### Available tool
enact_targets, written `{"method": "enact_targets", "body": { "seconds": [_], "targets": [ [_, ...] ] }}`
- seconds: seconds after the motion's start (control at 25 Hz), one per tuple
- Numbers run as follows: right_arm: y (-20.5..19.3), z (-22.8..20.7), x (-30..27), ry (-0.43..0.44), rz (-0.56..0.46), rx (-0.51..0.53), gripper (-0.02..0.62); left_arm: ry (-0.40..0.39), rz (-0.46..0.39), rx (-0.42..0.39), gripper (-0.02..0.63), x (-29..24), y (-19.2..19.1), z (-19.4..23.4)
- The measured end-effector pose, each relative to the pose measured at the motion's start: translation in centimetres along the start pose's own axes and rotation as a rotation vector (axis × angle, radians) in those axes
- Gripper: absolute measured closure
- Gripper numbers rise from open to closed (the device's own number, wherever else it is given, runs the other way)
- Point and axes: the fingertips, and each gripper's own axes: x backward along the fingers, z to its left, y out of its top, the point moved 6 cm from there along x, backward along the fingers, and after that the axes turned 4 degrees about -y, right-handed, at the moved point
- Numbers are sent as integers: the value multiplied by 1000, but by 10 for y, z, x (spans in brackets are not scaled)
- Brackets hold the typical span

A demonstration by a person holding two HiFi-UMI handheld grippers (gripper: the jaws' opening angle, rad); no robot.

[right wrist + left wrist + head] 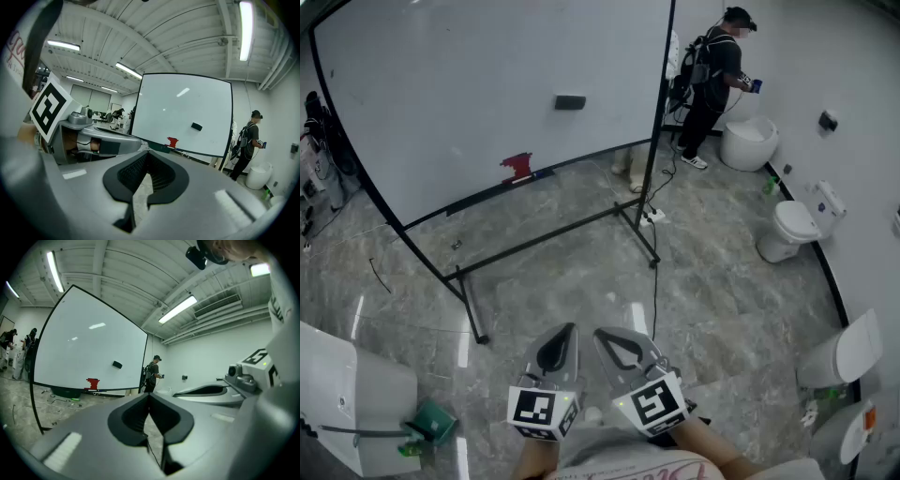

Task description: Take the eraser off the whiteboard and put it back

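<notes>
A small black eraser sticks to the face of the big whiteboard, right of its middle; it also shows as a dark block in the left gripper view, eraser, and in the right gripper view, eraser. Both grippers are held low and close to the body, far from the board. My left gripper is shut with nothing between its jaws. My right gripper is shut and empty too, beside the left one.
A red object rests on the board's tray. The black stand's foot bars and a cable cross the marble floor. A person stands at the back right near toilets. A white bin sits at lower left.
</notes>
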Motion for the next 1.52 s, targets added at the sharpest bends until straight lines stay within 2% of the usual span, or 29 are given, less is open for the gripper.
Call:
{"method": "enact_targets", "body": {
  "seconds": [0.4, 0.72, 1.0, 1.32, 1.52],
  "targets": [
    [-3, -27, 6, 2, -21, -12, 595, 6, -13, -27, 607, -21, 9, -18],
    [-14, -46, 9, 52, -26, 19, 594, 49, -25, -16, 607, -43, 6, -27],
    [-28, -64, 7, 75, -29, -4, 594, 42, -19, -24, 607, -64, 1, -43],
    [-29, -83, -4, 84, -31, -27, 594, 52, -12, -37, 607, -80, 7, -35],
    [-27, -95, -22, 70, -32, -22, 594, 47, -15, -34, 607, -100, 11, -15]
  ]
}}
